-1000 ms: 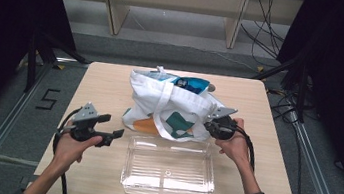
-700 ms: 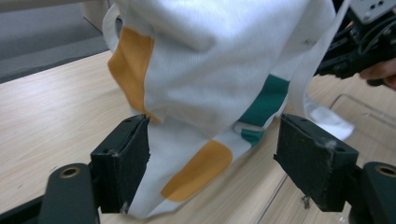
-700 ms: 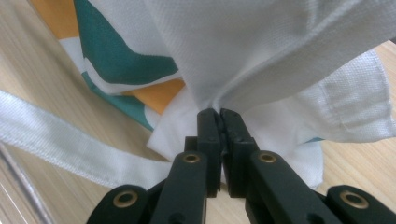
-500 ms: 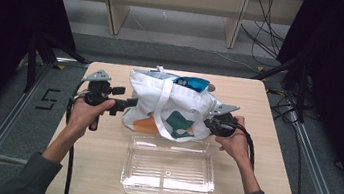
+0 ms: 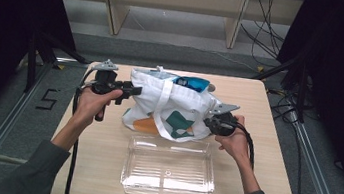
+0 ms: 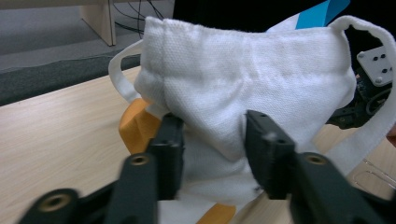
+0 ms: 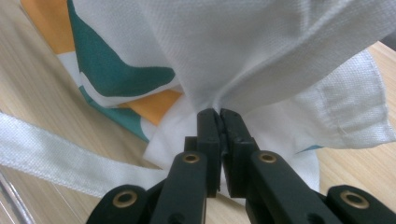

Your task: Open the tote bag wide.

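A white cloth tote bag [image 5: 174,105] with teal and orange print lies bunched mid-table, and a blue item [image 5: 193,83] pokes from its top. My left gripper [image 5: 133,91] is at the bag's left end. In the left gripper view the bag [image 6: 243,70] bulges between the spread jaws of the left gripper [image 6: 212,135], which is open. My right gripper [image 5: 207,122] is at the bag's right side. In the right gripper view the right gripper [image 7: 218,114] is shut on a pinch of the white bag [image 7: 261,42].
A clear plastic tray [image 5: 168,169] sits just in front of the bag, near the table's front edge. A bag strap [image 7: 56,158] trails across the wood beside it. Bare tabletop [image 5: 268,119] lies to the right.
My left gripper has travelled from the table's front left up to the bag's left end, and its jaws now straddle the cloth. The right gripper has kept its grip in place.
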{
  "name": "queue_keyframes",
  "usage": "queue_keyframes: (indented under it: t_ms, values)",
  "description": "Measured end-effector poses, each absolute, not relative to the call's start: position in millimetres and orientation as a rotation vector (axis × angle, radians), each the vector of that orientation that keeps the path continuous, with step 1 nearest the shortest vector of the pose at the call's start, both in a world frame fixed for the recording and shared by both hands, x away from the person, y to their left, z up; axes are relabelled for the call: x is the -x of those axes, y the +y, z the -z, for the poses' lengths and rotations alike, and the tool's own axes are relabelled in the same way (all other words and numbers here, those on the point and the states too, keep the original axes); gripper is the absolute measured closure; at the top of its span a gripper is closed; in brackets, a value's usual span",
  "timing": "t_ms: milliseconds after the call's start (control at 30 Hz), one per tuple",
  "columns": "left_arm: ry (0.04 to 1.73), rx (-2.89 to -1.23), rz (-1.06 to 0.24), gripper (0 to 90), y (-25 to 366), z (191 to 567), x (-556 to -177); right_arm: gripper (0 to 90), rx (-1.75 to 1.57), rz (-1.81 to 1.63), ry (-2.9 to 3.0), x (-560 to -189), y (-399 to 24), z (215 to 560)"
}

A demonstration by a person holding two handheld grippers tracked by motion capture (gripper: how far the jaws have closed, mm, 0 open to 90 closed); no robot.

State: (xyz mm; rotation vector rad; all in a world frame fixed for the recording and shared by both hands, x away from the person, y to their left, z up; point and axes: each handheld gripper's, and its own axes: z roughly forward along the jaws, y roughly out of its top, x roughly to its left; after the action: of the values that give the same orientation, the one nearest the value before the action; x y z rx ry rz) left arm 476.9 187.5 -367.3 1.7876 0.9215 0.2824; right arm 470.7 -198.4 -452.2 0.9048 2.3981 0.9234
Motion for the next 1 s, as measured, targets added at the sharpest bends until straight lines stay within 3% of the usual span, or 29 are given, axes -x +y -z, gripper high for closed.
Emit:
queue_keyframes:
  t_ms: [133, 233, 667, 1000]
  values:
    - [0.896, -1.821, -0.308, 77.2, 189.6, 372.4, -478.5, 87.4, -0.898, -0.931, 2.382, -470.7, -197.8, 452.5]
    - [0.874, -1.85, -0.307, 83.1, 193.7, 381.1, -473.6, 87.4, -0.912, -0.924, 2.385, -469.2, -198.4, 448.5]
    - [0.936, -1.982, -0.34, 87.1, 205.3, 455.7, -477.7, 87.3, -0.851, -0.989, 2.33, -471.0, -188.3, 445.6]
    - [0.964, -2.071, -0.355, 87.4, 203.4, 490.1, -483.9, 87.3, -0.864, -0.928, 2.393, -474.2, -190.3, 462.8]
